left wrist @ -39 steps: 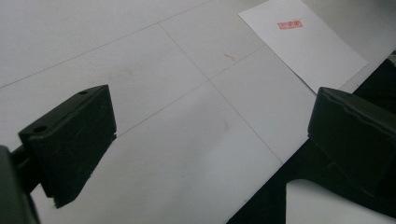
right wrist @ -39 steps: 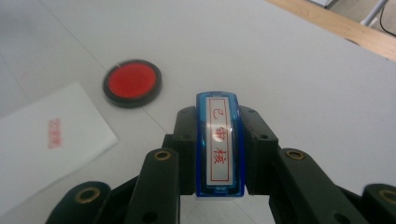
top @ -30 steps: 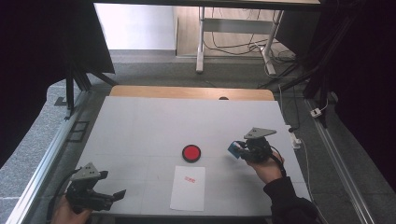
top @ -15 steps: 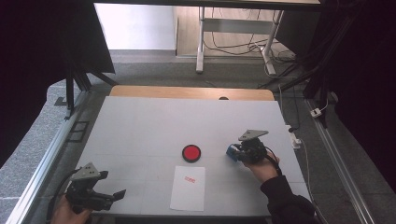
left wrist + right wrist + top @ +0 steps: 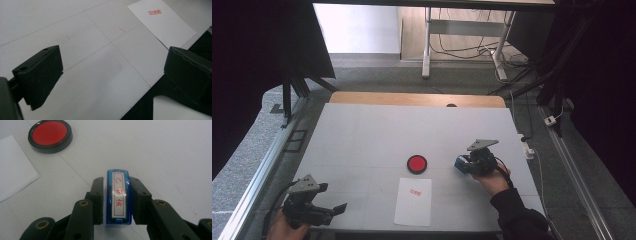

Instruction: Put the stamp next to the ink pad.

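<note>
Right claw [image 5: 116, 202] I've got clamped on the blue stamp [image 5: 118, 197], jaws just easing, right of the red ink pad [image 5: 50, 135]; left claw [image 5: 314, 212] gapes empty over the worktop's [image 5: 372, 135] near-left corner.

Blue stamp [image 5: 119, 200] between jaws, label up.

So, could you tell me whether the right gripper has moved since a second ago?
Yes. The right gripper, with the blue stamp between its jaws, has drifted slightly down the picture relative to the red ink pad.

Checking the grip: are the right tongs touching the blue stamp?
Touching: the right gripper view shows the right tongs with both jaws against the blue stamp.
</note>
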`<state>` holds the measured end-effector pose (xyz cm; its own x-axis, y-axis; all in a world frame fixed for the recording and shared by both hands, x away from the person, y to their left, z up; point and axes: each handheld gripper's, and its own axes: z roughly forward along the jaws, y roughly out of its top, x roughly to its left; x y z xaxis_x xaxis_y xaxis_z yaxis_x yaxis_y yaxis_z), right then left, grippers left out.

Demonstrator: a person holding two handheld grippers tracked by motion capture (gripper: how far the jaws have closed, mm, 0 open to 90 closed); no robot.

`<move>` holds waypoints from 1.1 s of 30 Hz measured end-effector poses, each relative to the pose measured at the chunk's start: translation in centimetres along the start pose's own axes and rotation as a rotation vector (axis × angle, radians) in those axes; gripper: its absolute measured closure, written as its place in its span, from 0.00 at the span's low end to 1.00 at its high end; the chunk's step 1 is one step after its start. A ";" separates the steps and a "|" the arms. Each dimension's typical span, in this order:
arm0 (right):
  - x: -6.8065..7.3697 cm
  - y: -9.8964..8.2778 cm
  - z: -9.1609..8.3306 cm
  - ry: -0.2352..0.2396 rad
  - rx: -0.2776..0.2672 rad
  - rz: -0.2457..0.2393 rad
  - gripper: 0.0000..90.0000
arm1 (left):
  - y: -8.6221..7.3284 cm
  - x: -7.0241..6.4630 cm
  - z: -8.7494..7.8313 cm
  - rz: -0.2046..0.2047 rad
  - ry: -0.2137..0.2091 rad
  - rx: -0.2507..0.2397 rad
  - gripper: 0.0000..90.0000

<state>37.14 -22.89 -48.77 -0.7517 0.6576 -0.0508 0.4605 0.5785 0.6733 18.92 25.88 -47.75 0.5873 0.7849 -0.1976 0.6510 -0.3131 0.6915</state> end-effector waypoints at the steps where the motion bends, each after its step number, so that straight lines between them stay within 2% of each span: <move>1: 0.0 0.0 0.0 0.002 -0.002 0.005 0.73 | 0.0 0.0 0.0 0.000 0.001 0.001 0.03; 8: 0.1 0.1 -0.3 -0.005 -0.014 0.017 0.65 | 0.0 0.0 0.0 -0.001 0.002 0.000 0.03; 19: 0.7 0.6 -1.0 -0.037 -0.036 0.004 0.49 | 0.0 0.0 0.0 -0.001 0.003 0.000 0.03; 20: 0.9 0.8 -1.3 -0.045 -0.040 0.003 0.44 | 0.0 0.0 0.0 -0.002 0.003 0.001 0.03; 25: 1.3 1.0 -1.6 -0.026 -0.054 0.023 0.30 | 0.0 0.0 0.0 -0.003 0.003 0.000 0.03; 33: 2.3 1.7 -3.0 -0.002 -0.089 0.068 0.12 | -0.1 0.1 0.0 -0.008 0.001 -0.001 0.03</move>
<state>34.81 -21.87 -45.54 -0.7192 0.6948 -0.0041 0.4664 0.4871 0.7383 18.91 25.96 -47.79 0.5819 0.7876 -0.2025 0.6552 -0.3066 0.6905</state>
